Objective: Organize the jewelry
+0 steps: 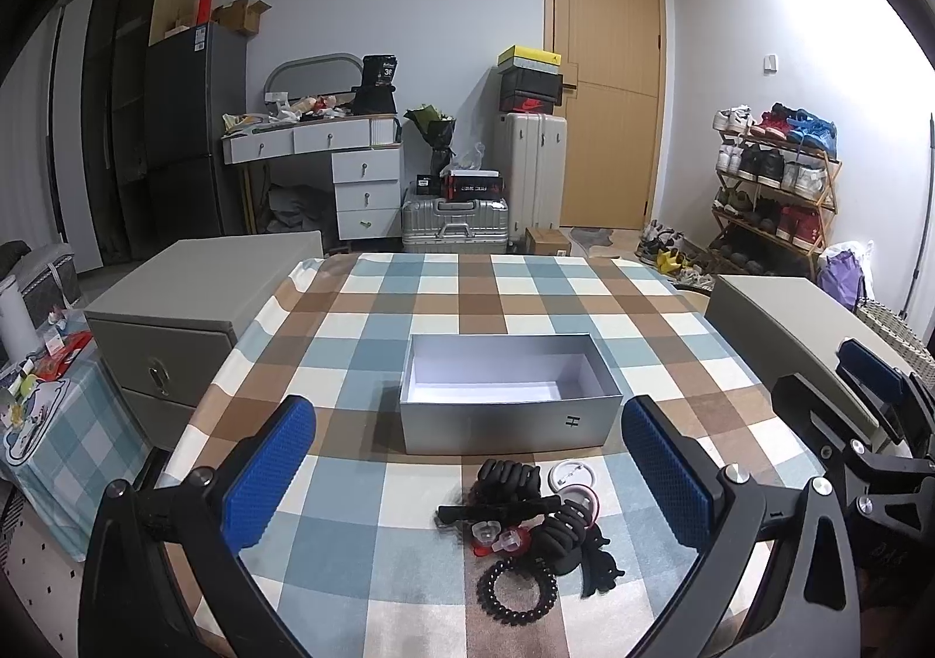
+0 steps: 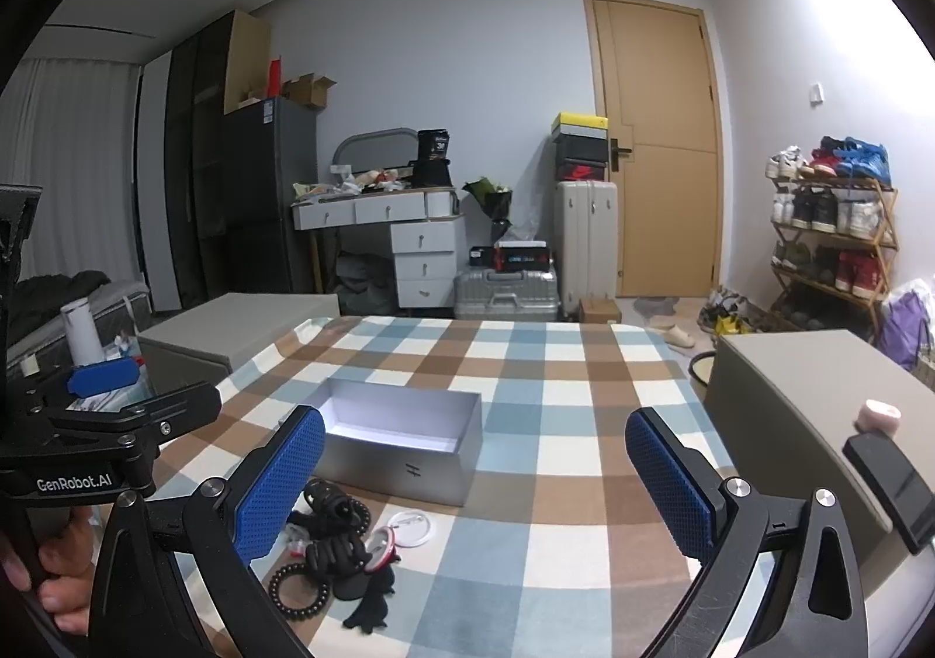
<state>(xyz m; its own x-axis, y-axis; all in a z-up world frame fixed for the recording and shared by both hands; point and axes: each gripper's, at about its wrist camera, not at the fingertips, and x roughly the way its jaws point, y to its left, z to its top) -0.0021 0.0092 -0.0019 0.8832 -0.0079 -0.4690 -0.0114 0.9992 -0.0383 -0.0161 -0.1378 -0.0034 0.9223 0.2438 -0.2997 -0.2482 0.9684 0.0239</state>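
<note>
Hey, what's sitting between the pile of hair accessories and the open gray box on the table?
Nothing: only a narrow strip of checkered tablecloth separates the pile from the gray box, clearest in the left wrist view.

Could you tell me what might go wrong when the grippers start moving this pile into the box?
The pile is tangled: claw clips overlap the spiral hair tie, so lifting one piece may drag others off the table. The flat round badges could slip from the open left gripper. The light-looking box may slide if bumped.

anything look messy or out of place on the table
Yes: the hair accessories lie in a tangled heap in front of the open grey box, claw clips, coil hair tie and round badges overlapping. The box holds nothing visible. Both grippers are open.
</note>
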